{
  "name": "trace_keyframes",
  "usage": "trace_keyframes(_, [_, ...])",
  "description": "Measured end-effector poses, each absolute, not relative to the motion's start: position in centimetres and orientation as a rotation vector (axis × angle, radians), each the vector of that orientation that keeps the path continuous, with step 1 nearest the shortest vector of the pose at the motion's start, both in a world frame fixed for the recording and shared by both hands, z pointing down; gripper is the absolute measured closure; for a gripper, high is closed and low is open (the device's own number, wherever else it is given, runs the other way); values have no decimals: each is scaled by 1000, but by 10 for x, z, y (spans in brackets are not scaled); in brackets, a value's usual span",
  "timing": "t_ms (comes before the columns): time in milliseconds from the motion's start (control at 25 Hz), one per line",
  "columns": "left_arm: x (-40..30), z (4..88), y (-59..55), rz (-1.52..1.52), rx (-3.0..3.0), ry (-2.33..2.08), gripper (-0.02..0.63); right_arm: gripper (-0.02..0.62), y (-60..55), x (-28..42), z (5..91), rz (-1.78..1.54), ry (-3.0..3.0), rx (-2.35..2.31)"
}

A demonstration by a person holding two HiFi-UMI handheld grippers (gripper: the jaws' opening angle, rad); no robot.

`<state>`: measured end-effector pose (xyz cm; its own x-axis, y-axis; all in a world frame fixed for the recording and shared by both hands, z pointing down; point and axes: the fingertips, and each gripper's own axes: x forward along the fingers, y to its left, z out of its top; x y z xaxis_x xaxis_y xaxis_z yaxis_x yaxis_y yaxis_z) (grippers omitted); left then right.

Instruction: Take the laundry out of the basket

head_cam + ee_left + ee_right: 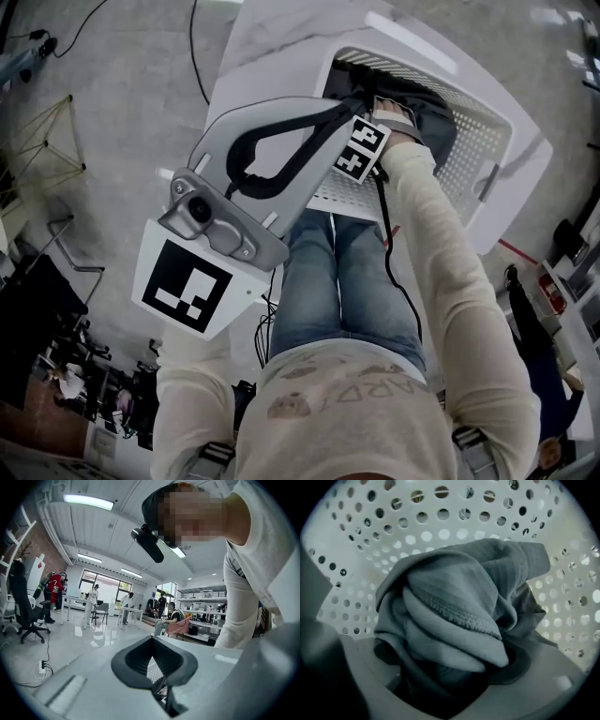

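The white perforated laundry basket stands ahead of me, with dark laundry inside. My right arm reaches down into it; the right gripper's marker cube shows at the rim, and its jaws are hidden there. In the right gripper view, a bunched grey garment fills the space just ahead of the right gripper. Its jaws stand wide with the cloth between them, and the basket wall lies behind. My left gripper hovers high outside the basket, tips together and nothing in them.
The basket rests on a white slab. Black cables run over the grey floor. A wire frame stands at the left. My jeans-clad legs are just below the basket. Far-off desks, chairs and people show in the left gripper view.
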<state>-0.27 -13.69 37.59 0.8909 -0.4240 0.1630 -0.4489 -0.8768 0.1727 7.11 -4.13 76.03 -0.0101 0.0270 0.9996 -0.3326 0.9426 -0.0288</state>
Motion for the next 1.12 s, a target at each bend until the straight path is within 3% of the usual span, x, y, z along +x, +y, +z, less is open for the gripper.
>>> trace_keyframes(80, [-5,380,-135,183,2845,-671,606,96,-46,72,759,301,-1534,267])
trace_keyframes(240, [-5,383,-134,176,2839,-679,606,273,-50,74,750,291,-1542,315])
trace_keyframes(440, [0,381,-129,182,2840,-670,606,388,-49,73,730,324,-1628,384])
trace_keyframes(1120, [38,265,-95,87,2935,-719,606,416,-44,114,475,509,-2071,1025])
